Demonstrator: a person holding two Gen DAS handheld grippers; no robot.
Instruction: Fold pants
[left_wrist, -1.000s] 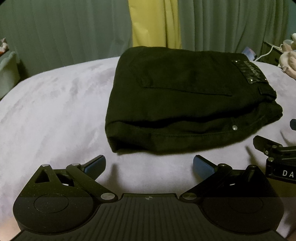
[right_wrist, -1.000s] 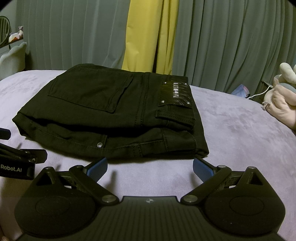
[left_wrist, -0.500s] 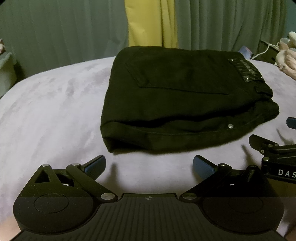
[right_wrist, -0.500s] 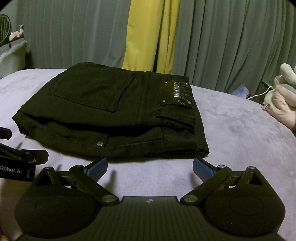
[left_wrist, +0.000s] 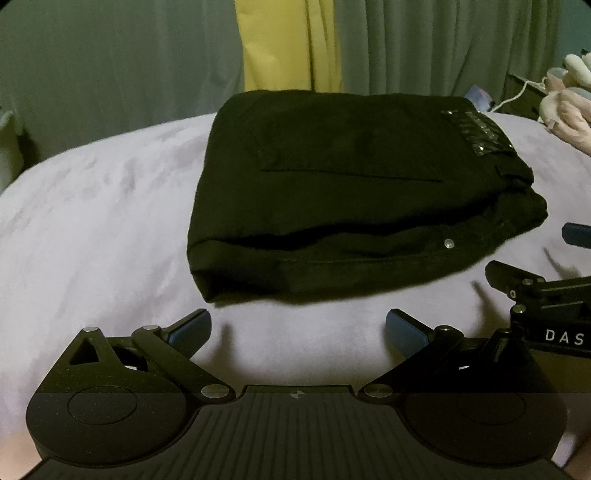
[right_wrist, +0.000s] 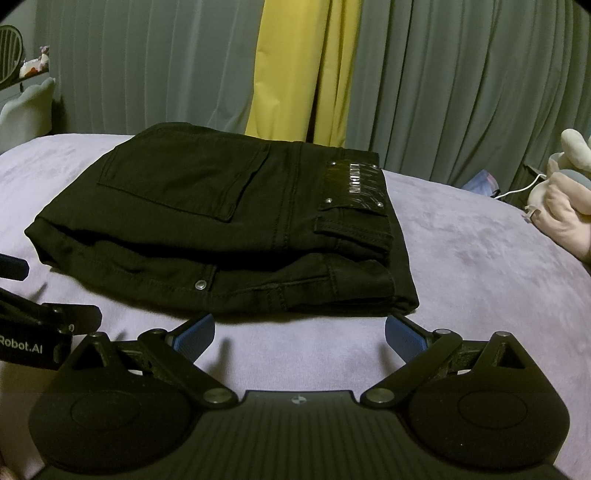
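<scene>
The black pants (left_wrist: 354, 192) are lying folded into a thick bundle in the middle of the frame, resting on the lilac blanket (left_wrist: 96, 206). The left gripper (left_wrist: 297, 326) is hovering at the bottom of the frame with its jaws spread wide, holding nothing. The right gripper (right_wrist: 299, 330) is doing likewise, wide apart and empty, its blue pads (right_wrist: 195, 332) just short of the bundle's near edge. Green curtains (right_wrist: 461, 81) are hanging across the top.
</scene>
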